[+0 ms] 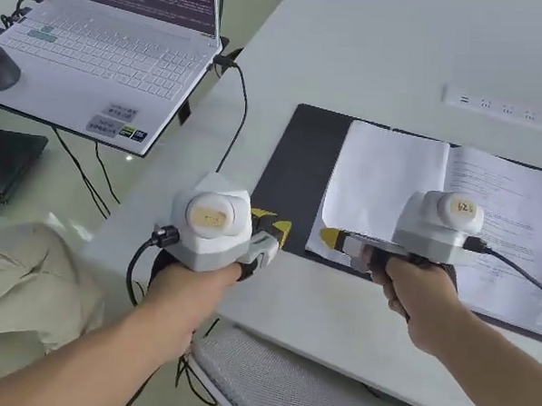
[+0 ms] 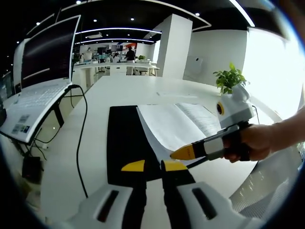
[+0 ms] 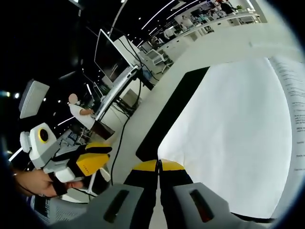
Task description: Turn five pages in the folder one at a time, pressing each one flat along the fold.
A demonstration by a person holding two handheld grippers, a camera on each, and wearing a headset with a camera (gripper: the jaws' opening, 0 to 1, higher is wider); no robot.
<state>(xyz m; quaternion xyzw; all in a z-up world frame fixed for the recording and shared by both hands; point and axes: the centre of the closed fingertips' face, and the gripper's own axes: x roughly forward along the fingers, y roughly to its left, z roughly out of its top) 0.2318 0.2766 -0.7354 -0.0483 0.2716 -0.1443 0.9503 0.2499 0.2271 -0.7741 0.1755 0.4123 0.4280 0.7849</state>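
Observation:
A black folder [image 1: 291, 168] lies open on the white table, with a blank page [image 1: 390, 182] on its left side and a printed page [image 1: 511, 216] on its right. My right gripper [image 3: 158, 165] is shut, its yellow tips together at the near left corner of the blank page [image 3: 228, 124]; whether paper is pinched between them I cannot tell. In the head view the right gripper [image 1: 328, 236] points left over that corner. My left gripper [image 2: 152, 165] hovers over the folder's bare black cover [image 2: 124, 138], its jaws a narrow gap apart and holding nothing.
An open laptop [image 1: 106, 49] stands on a raised stand at the far left, and its cable [image 1: 243, 101] runs down over the table edge. A white power strip [image 1: 503, 111] lies at the back right. A mesh chair seat [image 1: 262, 375] sits below the near edge.

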